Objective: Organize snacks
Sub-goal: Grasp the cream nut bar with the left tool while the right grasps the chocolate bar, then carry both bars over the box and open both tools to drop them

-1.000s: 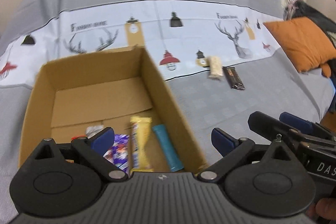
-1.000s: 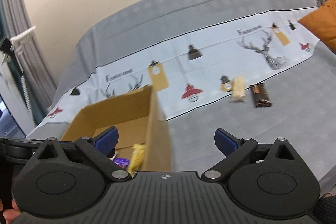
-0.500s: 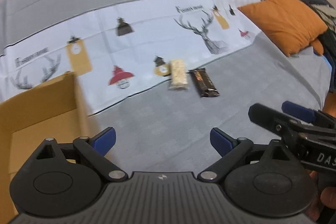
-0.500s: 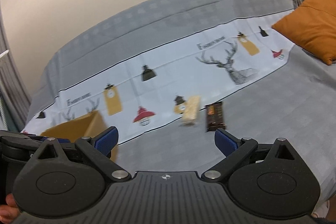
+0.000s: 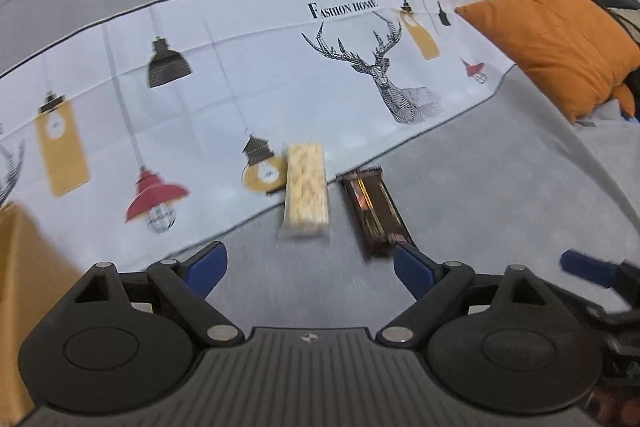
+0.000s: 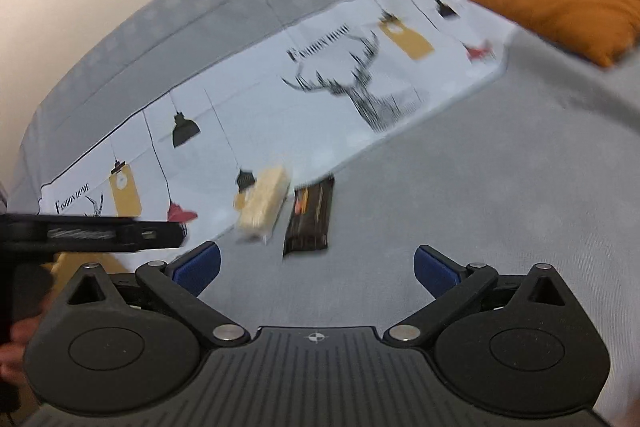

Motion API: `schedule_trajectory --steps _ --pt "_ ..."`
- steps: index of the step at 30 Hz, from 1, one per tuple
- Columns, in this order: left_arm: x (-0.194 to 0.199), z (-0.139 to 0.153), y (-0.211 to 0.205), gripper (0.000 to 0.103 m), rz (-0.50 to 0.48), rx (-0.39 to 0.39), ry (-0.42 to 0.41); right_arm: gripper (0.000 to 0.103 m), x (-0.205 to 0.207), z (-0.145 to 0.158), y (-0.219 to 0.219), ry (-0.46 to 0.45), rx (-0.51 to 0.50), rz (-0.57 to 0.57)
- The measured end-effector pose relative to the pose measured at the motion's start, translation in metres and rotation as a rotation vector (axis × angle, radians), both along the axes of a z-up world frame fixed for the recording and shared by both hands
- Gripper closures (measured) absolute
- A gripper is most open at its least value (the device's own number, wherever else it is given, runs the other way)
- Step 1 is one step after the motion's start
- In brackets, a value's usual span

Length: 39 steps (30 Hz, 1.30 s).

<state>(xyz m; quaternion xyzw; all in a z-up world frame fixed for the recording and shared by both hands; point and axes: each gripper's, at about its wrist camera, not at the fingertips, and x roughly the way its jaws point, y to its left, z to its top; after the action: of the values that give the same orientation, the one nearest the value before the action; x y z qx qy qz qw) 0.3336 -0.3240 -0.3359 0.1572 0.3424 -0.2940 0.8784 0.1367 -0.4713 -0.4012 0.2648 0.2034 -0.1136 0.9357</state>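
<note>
A pale cereal bar (image 5: pixel 306 195) in clear wrap and a dark brown chocolate bar (image 5: pixel 374 213) lie side by side on the bed. My left gripper (image 5: pixel 310 269) is open and empty, just short of them. My right gripper (image 6: pixel 316 267) is open and empty too, with the cereal bar (image 6: pixel 264 205) and the chocolate bar (image 6: pixel 310 221) just ahead of it. A corner of the cardboard box (image 5: pixel 20 267) shows at the left edge of the left wrist view.
The bed has a grey cover (image 5: pixel 500 187) with a white printed band (image 5: pixel 240 67) of deer and lamps. An orange pillow (image 5: pixel 556 43) lies at the right, with dark clothes behind it. The left gripper's body (image 6: pixel 80 235) shows at the left of the right wrist view.
Both grippers have swung right, away from the cardboard box, and come closer to the two bars. The box has slid almost out of both views.
</note>
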Motion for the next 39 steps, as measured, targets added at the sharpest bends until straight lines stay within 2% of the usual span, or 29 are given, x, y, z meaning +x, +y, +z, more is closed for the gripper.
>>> schedule_trajectory --steps 4,7,9,10,12,13,15,17,19,20,21,26,30,31,32,33,34,35,36,37,38,39 --pt "0.037 -0.026 -0.025 0.010 -0.018 0.028 -0.002 0.003 0.045 -0.007 -0.013 0.029 -0.089 0.080" --pt "0.062 -0.047 -0.038 0.017 -0.031 0.050 0.006 0.014 0.084 -0.028 -0.021 0.083 -0.074 0.122" --pt "0.078 -0.063 -0.044 0.030 -0.015 0.067 0.041 0.021 0.109 -0.043 -0.015 0.135 -0.099 0.142" --pt "0.085 -0.070 -0.046 0.032 -0.011 0.072 0.067 0.021 0.119 -0.048 -0.011 0.156 -0.107 0.151" --pt "0.094 -0.079 -0.048 0.047 -0.011 0.049 0.098 0.021 0.136 -0.054 -0.007 0.160 -0.091 0.150" --pt "0.098 -0.081 -0.048 0.048 -0.001 0.038 0.109 0.021 0.144 -0.055 -0.006 0.163 -0.088 0.149" --pt "0.102 -0.084 -0.047 0.053 0.006 0.035 0.104 0.021 0.157 -0.056 0.001 0.176 -0.143 0.161" --pt "0.101 -0.083 -0.048 0.055 -0.003 0.056 0.094 0.023 0.168 -0.058 0.006 0.184 -0.186 0.175" --pt "0.100 -0.079 -0.046 0.057 -0.004 0.070 0.114 0.040 0.174 -0.060 0.012 0.203 -0.251 0.197" --pt "0.099 -0.078 -0.045 0.057 -0.001 0.081 0.117 0.058 0.176 -0.059 0.015 0.225 -0.303 0.192" --pt "0.097 -0.077 -0.042 0.057 0.005 0.089 0.124 0.061 0.176 -0.057 0.014 0.242 -0.329 0.186" --pt "0.082 -0.069 -0.018 0.057 0.083 0.058 0.272 0.061 0.150 -0.046 -0.005 0.290 -0.209 0.208" --pt "0.061 -0.069 -0.017 0.054 0.059 0.127 0.245 0.061 0.123 -0.039 -0.008 0.301 -0.151 0.255" --pt "0.061 -0.074 -0.020 0.048 0.064 0.151 0.218 0.061 0.119 -0.038 -0.009 0.297 -0.146 0.253" --pt "0.063 -0.075 -0.022 0.033 0.089 0.153 0.198 0.061 0.118 -0.039 -0.010 0.295 -0.144 0.247" --pt "0.067 -0.076 -0.023 0.028 0.121 0.151 0.195 0.058 0.120 -0.041 -0.012 0.299 -0.152 0.238" --pt "0.072 -0.076 -0.026 0.028 0.138 0.138 0.204 0.054 0.124 -0.044 -0.013 0.305 -0.168 0.229" --pt "0.075 -0.076 -0.030 0.029 0.125 0.121 0.205 0.043 0.128 -0.047 -0.015 0.302 -0.178 0.231" --pt "0.077 -0.076 -0.033 0.040 0.104 0.112 0.199 0.033 0.131 -0.049 -0.016 0.287 -0.188 0.246" --pt "0.077 -0.077 -0.037 0.047 0.080 0.111 0.186 0.030 0.134 -0.051 -0.018 0.274 -0.196 0.260" --pt "0.075 -0.076 -0.041 0.062 0.052 0.114 0.169 0.029 0.136 -0.053 -0.018 0.269 -0.203 0.266" --pt "0.071 -0.074 -0.044 0.062 0.024 0.123 0.169 0.030 0.136 -0.054 -0.016 0.274 -0.225 0.274"
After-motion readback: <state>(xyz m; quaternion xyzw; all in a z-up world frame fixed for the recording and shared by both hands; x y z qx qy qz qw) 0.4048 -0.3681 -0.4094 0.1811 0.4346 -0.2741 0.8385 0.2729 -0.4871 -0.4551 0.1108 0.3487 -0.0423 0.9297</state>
